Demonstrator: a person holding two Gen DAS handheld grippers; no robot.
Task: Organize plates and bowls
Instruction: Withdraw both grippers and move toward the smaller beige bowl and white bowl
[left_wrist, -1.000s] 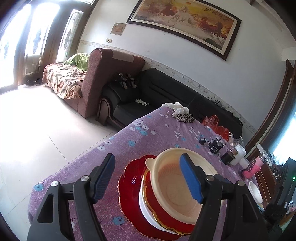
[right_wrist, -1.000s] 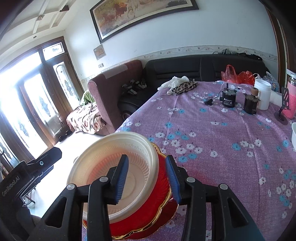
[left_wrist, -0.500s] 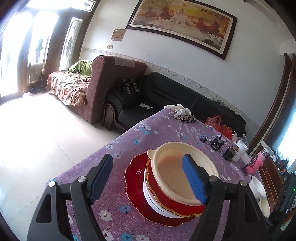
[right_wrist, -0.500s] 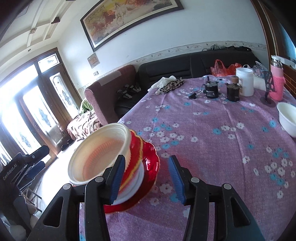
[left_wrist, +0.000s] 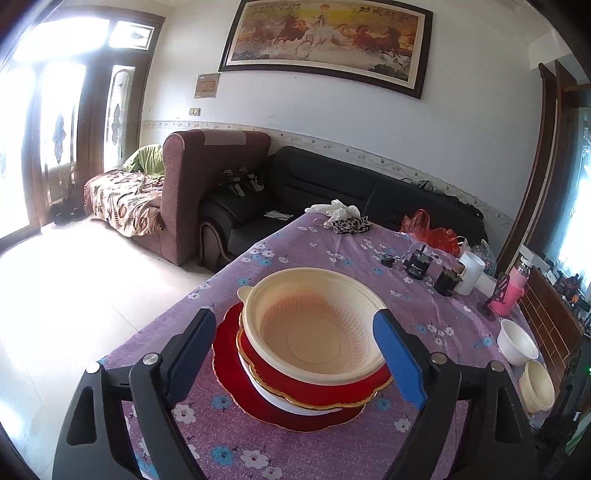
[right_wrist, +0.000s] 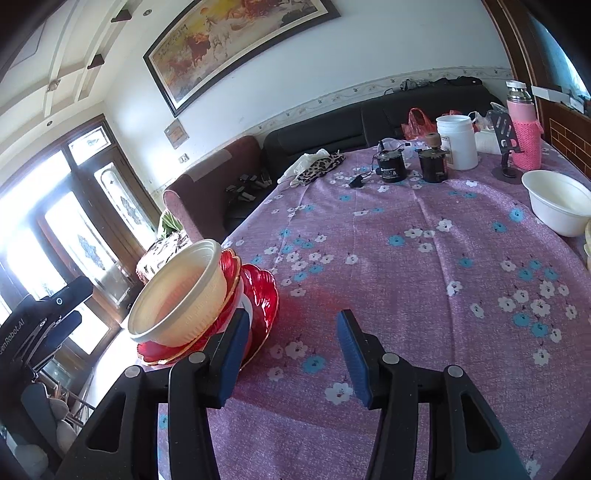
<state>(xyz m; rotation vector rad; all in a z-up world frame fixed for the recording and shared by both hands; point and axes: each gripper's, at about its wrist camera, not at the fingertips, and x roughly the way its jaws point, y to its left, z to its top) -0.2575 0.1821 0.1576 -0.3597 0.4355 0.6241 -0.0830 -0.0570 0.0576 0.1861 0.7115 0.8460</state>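
On the purple floral tablecloth (left_wrist: 332, 243) sits a stack: cream bowl (left_wrist: 314, 325) atop red plates (left_wrist: 229, 354). Left gripper (left_wrist: 295, 354) jaws are opening, straddling the stack without contact. Right gripper (right_wrist: 291, 354) stands apart, beside the stack, nothing between. White bowl (right_wrist: 557, 206) sits well apart.
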